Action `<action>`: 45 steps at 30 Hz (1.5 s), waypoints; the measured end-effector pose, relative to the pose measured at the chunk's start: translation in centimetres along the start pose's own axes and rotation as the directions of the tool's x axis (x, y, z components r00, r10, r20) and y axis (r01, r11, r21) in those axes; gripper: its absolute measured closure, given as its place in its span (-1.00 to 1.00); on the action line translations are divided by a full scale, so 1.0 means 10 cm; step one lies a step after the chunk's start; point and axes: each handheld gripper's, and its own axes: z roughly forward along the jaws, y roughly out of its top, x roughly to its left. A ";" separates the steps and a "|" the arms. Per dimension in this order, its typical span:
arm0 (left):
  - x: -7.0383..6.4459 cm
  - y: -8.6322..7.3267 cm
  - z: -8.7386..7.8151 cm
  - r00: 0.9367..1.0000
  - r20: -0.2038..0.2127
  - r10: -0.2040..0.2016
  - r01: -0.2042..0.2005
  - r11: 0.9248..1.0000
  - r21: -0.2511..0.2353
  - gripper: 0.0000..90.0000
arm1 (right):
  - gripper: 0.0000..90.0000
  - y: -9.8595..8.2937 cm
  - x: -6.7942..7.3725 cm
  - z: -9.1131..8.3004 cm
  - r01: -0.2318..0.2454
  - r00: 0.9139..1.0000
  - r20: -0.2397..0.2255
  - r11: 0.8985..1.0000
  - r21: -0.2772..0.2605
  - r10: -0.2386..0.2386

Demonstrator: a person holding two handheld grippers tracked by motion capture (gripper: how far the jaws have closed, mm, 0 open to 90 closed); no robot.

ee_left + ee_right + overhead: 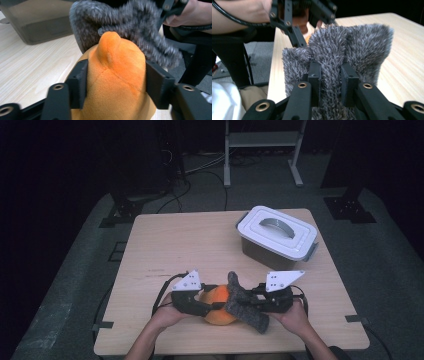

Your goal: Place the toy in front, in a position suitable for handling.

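Orange plush toy (115,82) sits at the table's (165,240) near edge, squeezed between the left gripper's (200,304) jaws to steady it, while the right gripper (257,301) pinches a fuzzy grey sock (342,52) against it, seemingly to pull it over the toy.

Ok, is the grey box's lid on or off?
On. The white lid sits flat across the grey box, its handle lying down on top.

Left tongs (212,306) and right tongs (248,302) point inward, facing each other; both clamped, forearms converging from below.
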 end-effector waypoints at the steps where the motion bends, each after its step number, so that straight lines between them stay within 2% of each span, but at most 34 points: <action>1: 0.01 -0.01 0.00 1.000 0.001 -0.015 0.015 1.000 -0.014 -0.27 | 0.62 -0.02 -0.01 0.01 -0.008 1.000 0.001 1.000 0.006 0.008; 3: 0.03 -0.01 0.00 0.999 0.005 -0.042 0.042 0.999 -0.033 -0.40 | 0.62 -0.03 -0.03 0.01 -0.009 1.000 0.007 1.000 0.014 0.009; 6: 0.07 -0.04 0.00 0.998 -0.002 -0.058 0.058 0.998 -0.024 -0.57 | 0.62 -0.06 -0.06 -0.01 -0.018 1.000 0.010 1.000 0.021 0.018; 10: 0.13 -0.10 0.01 0.996 0.022 -0.086 0.086 0.996 -0.024 -0.58 | 0.62 -0.10 -0.09 -0.04 -0.036 0.999 0.013 0.999 0.026 0.036; 14: 0.11 -0.10 0.00 0.997 0.054 -0.063 0.063 0.998 -0.011 -0.47 | 0.61 -0.12 -0.11 -0.05 -0.043 0.999 0.018 0.998 0.037 0.042; 18: 0.08 -0.11 -0.03 0.993 0.116 -0.030 0.031 0.999 -0.006 -0.28 | 0.59 -0.16 -0.17 -0.09 -0.065 0.997 0.052 0.996 0.057 0.062; 19: 0.08 -0.11 -0.04 0.993 0.118 -0.024 0.025 1.000 -0.009 -0.27 | 0.59 -0.18 -0.19 -0.10 -0.076 0.996 0.060 0.995 0.061 0.072; 21: 0.09 -0.10 -0.05 0.995 0.096 -0.021 0.023 1.000 -0.015 -0.27 | 0.59 -0.21 -0.22 -0.11 -0.095 0.994 0.064 0.994 0.061 0.091; 22: 0.10 -0.11 -0.04 0.997 0.067 -0.026 0.027 1.000 -0.010 -0.30 | 0.59 -0.21 -0.22 -0.12 -0.100 0.993 0.066 0.993 0.062 0.096; 24: 0.13 -0.12 -0.02 0.999 0.030 -0.039 0.039 0.999 0.000 -0.44 | 0.59 -0.22 -0.23 -0.12 -0.099 0.993 0.068 0.993 0.064 0.095; 26: 0.15 -0.15 0.01 0.997 0.041 -0.064 0.064 0.998 -0.002 -0.46 | 0.59 -0.22 -0.23 -0.12 -0.102 0.993 0.069 0.993 0.063 0.098; 29: 0.13 -0.15 0.02 0.995 0.076 -0.064 0.063 0.998 0.013 -0.41 | 0.59 -0.23 -0.25 -0.13 -0.106 0.992 0.074 0.992 0.067 0.101; 31: 0.10 -0.15 0.02 0.993 0.110 -0.038 0.035 0.999 0.025 -0.35 | 0.58 -0.24 -0.26 -0.13 -0.115 0.991 0.084 0.991 0.072 0.108; 32: 0.10 -0.15 0.02 0.993 0.111 -0.033 0.030 0.999 0.024 -0.33 | 0.58 -0.25 -0.27 -0.13 -0.116 0.990 0.088 0.990 0.077 0.109; 35: 0.11 -0.15 0.03 0.996 0.083 -0.033 0.032 0.999 0.016 -0.29 | 0.59 -0.27 -0.29 -0.14 -0.130 0.988 0.091 0.989 0.073 0.123; 40: 0.07 -0.13 0.03 1.000 0.027 -0.014 0.013 1.000 0.020 -0.01 | 0.62 -0.24 -0.29 -0.17 -0.120 0.989 0.093 0.991 0.054 0.115; 45: 0.02 -0.05 0.02 1.000 0.022 -0.003 0.003 1.000 0.014 0.15 | 0.63 -0.09 -0.19 -0.26 -0.069 0.994 0.087 0.996 -0.051 0.073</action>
